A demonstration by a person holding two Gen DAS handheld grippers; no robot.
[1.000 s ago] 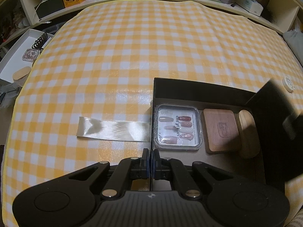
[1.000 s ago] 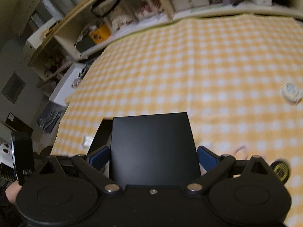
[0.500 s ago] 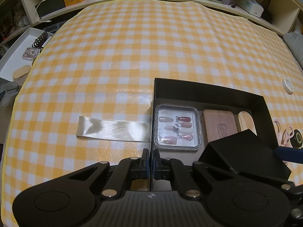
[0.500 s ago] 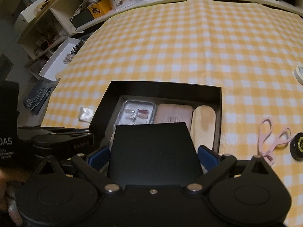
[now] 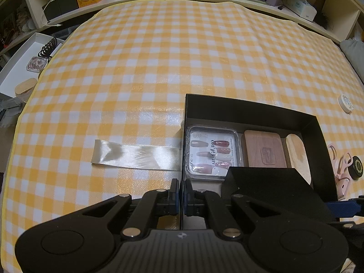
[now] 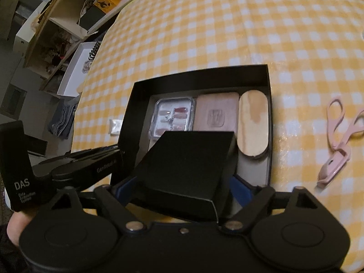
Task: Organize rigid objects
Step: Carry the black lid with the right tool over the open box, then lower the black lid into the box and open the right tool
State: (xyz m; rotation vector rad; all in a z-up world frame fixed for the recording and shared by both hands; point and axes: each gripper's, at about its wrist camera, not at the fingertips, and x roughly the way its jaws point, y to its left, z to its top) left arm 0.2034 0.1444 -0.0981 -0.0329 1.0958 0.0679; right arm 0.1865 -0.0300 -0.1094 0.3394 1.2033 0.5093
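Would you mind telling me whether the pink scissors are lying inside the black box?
No, the pink scissors lie on the checked tablecloth, outside the right wall of the black box.

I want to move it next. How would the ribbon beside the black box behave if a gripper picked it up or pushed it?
The ribbon lies flat and thin on the tablecloth, so it is probably floppy and very light. Its glossy sheen suggests it may slip between fingers. Pushed, it would likely wrinkle or slide rather than move stiffly.
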